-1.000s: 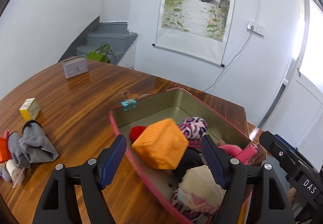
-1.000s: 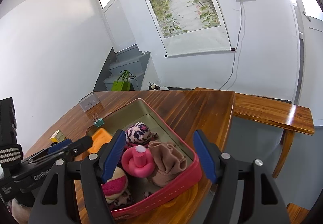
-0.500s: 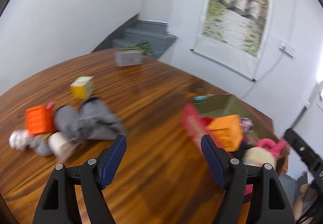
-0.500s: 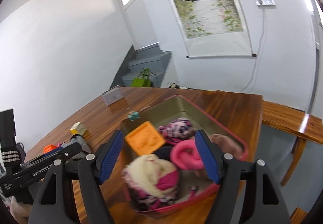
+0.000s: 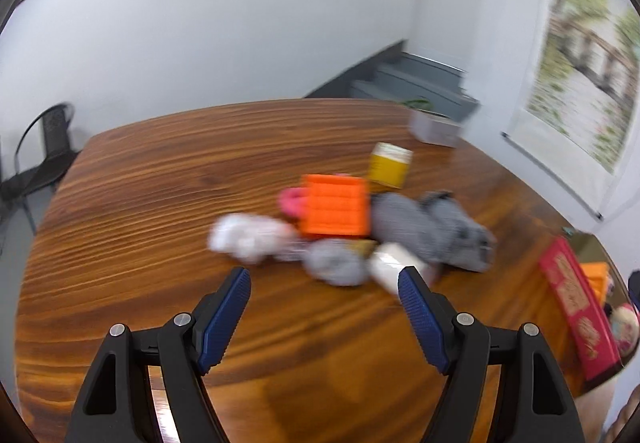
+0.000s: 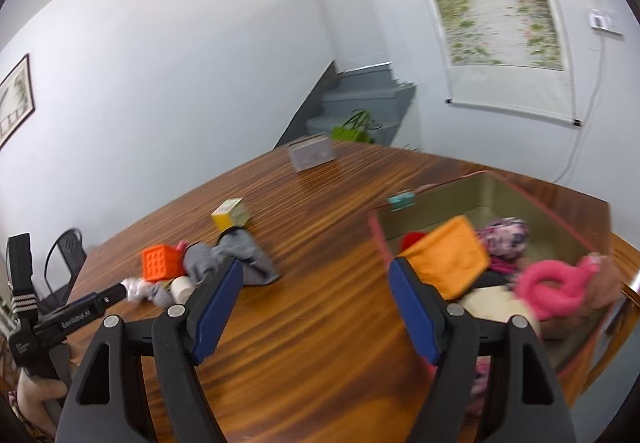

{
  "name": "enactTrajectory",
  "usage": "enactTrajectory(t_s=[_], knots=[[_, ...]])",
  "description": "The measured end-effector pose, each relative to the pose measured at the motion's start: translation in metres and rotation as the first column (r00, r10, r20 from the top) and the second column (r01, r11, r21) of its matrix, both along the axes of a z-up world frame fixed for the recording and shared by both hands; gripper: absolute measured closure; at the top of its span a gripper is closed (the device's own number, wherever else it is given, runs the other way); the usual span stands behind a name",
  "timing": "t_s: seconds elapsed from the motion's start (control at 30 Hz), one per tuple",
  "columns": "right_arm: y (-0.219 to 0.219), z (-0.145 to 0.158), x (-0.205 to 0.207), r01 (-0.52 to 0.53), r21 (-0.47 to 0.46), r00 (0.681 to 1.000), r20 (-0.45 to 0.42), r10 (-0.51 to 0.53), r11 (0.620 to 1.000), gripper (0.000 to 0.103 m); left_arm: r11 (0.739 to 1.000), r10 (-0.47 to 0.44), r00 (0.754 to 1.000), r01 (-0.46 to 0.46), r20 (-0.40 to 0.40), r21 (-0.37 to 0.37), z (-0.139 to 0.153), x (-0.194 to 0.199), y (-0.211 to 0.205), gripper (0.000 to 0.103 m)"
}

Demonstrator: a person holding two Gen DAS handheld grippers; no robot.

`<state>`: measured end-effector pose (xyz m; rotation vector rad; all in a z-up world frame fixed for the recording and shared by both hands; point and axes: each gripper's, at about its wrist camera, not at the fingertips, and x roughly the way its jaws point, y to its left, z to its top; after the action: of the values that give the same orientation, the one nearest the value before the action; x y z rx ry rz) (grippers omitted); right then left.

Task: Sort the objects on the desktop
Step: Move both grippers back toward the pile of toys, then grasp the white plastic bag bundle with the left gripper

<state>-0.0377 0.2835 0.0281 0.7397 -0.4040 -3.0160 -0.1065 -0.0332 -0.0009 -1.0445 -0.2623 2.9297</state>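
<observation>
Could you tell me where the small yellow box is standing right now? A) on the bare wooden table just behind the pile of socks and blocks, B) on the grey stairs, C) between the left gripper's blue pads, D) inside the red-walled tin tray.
A: the small yellow box stands on the wooden table behind the grey sock and the orange gridded block, outside the red-walled tin tray.

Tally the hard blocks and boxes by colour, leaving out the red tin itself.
Orange blocks: 2
Yellow box: 1
Grey box: 1
Total: 4
</observation>
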Motion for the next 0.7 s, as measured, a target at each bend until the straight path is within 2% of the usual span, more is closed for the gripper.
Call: enactTrajectory(t_s=[0.13, 0.3, 0.7], knots=[[-0.024, -0.006, -0.021, -0.054, 0.005, 0.998, 0.036, 0.053, 0.999, 0.024, 0.999, 0.053, 0.998, -0.053, 0.016, 0.004, -0.007, -0.007, -0.034, 0.025], [-0.046, -0.015, -0.043, -0.076, 0.024, 0.995, 0.058, 0.075, 0.997, 0.024, 0.996, 0.08, 0.996, -0.082, 0.039, 0.034, -0.02, -0.018, -0.056, 0.025], [-0.053, -0.035, -0.064, -0.082, 0.0, 0.993, 0.087, 0.082, 0.997, 0.024, 0.999, 0.033, 0.997, -0.032, 0.075, -0.009, -0.037, -0.067, -0.05, 0.025]])
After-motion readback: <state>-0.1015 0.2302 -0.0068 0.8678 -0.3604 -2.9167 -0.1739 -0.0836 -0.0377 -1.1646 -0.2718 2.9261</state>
